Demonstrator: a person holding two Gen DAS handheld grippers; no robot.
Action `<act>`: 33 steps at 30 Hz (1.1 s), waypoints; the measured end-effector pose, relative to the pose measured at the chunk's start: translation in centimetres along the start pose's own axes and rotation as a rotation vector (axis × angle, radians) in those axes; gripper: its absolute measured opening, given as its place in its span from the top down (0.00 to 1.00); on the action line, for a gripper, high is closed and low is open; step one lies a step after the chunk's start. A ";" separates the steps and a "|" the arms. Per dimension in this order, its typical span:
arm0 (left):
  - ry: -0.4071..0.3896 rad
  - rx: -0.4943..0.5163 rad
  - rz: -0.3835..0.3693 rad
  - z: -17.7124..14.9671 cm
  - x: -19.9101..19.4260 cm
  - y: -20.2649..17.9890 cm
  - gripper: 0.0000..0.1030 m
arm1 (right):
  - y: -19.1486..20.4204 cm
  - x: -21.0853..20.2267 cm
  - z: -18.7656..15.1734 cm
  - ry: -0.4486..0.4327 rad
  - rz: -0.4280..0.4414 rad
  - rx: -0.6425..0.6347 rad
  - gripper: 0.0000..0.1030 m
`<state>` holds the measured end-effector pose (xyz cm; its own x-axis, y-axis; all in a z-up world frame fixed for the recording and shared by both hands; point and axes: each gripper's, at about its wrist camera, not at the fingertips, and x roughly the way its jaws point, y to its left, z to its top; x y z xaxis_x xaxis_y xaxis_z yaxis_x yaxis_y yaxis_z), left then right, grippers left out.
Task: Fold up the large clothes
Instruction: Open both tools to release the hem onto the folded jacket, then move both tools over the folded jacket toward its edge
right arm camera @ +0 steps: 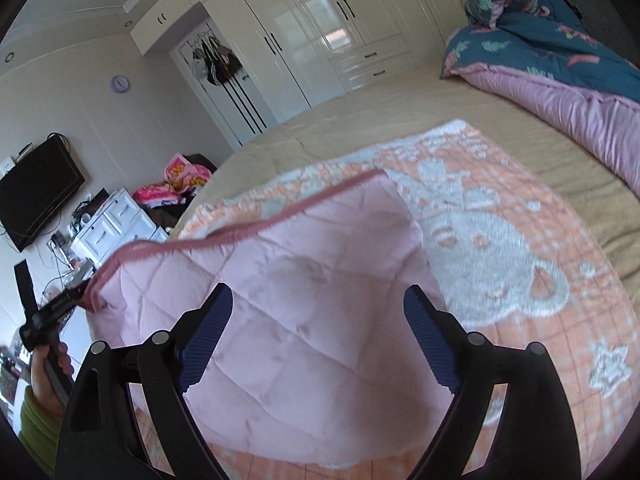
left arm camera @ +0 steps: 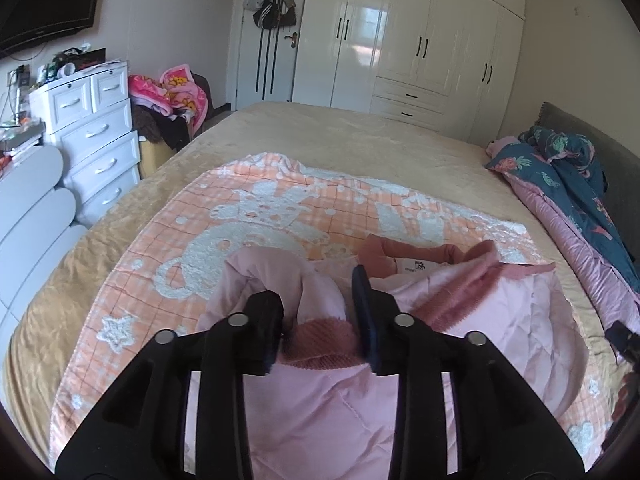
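Note:
A pale pink quilted jacket (left arm camera: 320,400) with dark pink ribbed trim lies on a peach and white bear blanket (left arm camera: 248,216) on the bed. My left gripper (left arm camera: 316,294) has the ribbed hem (left arm camera: 320,342) bunched between its fingers, filling the narrow gap. In the right wrist view that gripper (right arm camera: 60,306) holds a hem corner of the jacket (right arm camera: 304,280) up at the far left. My right gripper (right arm camera: 318,296) stands wide open above the quilted panel, its blue pads (right arm camera: 204,344) clear of the cloth. The jacket's collar and label (left arm camera: 416,264) lie open beyond.
The tan bed cover (left arm camera: 360,132) stretches beyond the blanket. A rolled blue and pink quilt (right arm camera: 560,64) lies along the right side. A white drawer chest (left arm camera: 96,132) and a clothes pile (left arm camera: 172,96) stand left of the bed. A hand (right arm camera: 48,368) grips the left tool.

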<state>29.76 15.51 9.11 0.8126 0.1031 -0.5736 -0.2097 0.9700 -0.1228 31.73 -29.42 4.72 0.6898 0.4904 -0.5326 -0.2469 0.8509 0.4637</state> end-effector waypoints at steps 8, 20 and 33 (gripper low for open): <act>-0.044 0.058 -0.016 0.2 -2.1 -2.1 0.37 | 0.3 -1.5 -1.1 -0.001 0.015 0.010 0.14; -0.092 0.075 -0.019 0.4 -6.3 -3.2 0.19 | 3.1 -7.6 -0.2 -0.093 0.025 -0.064 0.09; -0.083 0.095 -0.005 -1.5 -9.5 -2.5 0.09 | 6.6 -13.1 -1.4 -0.192 -0.056 -0.251 0.04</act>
<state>21.77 11.77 13.64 0.8566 0.1122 -0.5037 -0.1562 0.9867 -0.0458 20.16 -29.95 13.78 0.8166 0.4178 -0.3982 -0.3489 0.9070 0.2359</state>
